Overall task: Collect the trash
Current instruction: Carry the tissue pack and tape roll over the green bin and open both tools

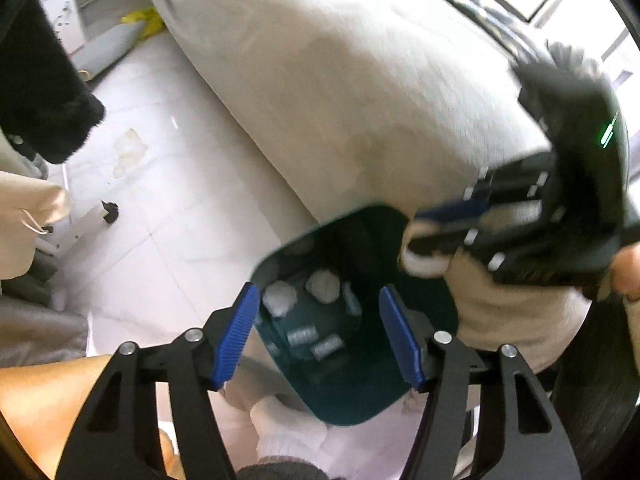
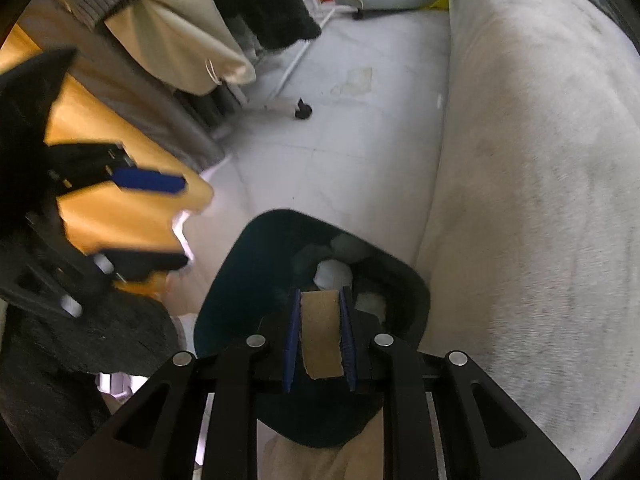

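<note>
Over the bin, both grippers; cardboard pinched in the right one.
Left gripper (image 1: 318,330) hangs jaws wide and empty above the dark teal bin (image 1: 360,400), which stands on the pale tile floor (image 1: 160,208) just beside the grey sofa (image 1: 340,80). White paper wads (image 1: 322,285) lie in the bin bottom. Right gripper (image 2: 319,344) is narrow, its blue pads (image 2: 291,344) clamping a brown cardboard strip (image 2: 321,336) directly above the bin opening. Motion blur softens both views.

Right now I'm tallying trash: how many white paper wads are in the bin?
2 show clearly in the bin, seen from the left wrist: one wad at left, another wad right of it. More may be hidden.
</note>
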The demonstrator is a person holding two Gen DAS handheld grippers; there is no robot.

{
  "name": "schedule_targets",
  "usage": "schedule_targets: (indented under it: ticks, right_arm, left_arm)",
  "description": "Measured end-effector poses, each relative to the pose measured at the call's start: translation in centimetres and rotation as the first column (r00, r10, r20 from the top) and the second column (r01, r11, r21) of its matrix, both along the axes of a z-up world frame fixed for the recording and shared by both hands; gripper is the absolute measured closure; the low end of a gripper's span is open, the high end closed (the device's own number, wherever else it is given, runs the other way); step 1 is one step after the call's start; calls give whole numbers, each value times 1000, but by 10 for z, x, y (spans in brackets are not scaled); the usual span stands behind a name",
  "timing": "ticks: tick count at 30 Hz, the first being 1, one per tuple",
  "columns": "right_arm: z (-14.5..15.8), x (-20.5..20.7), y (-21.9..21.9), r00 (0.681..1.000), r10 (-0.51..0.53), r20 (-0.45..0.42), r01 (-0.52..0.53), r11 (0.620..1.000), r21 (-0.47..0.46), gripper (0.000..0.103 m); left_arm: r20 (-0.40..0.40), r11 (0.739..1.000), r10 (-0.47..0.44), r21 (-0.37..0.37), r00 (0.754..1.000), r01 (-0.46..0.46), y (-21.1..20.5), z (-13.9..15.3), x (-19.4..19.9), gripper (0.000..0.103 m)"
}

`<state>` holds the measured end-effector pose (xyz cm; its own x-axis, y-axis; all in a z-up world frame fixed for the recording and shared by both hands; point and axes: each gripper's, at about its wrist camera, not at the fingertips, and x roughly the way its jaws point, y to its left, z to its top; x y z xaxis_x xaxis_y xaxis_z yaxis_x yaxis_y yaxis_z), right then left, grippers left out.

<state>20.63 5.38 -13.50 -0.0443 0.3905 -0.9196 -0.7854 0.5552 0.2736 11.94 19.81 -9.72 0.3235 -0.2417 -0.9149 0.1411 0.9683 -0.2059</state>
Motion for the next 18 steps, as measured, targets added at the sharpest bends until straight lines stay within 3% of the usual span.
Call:
schedule_targets:
  ticks: [10,18]
  right_arm:
    - [-43,-16,21,998,38,-57,-44,994,-101,83]
    - [-67,-41,36,991,125,-43,-131,973,-192,83]
  left_arm:
    - [249,994,107,-13,963,-107,13,52,-5,58]
    - [382,988,152,-38,911,-149,15,83,-3,56]
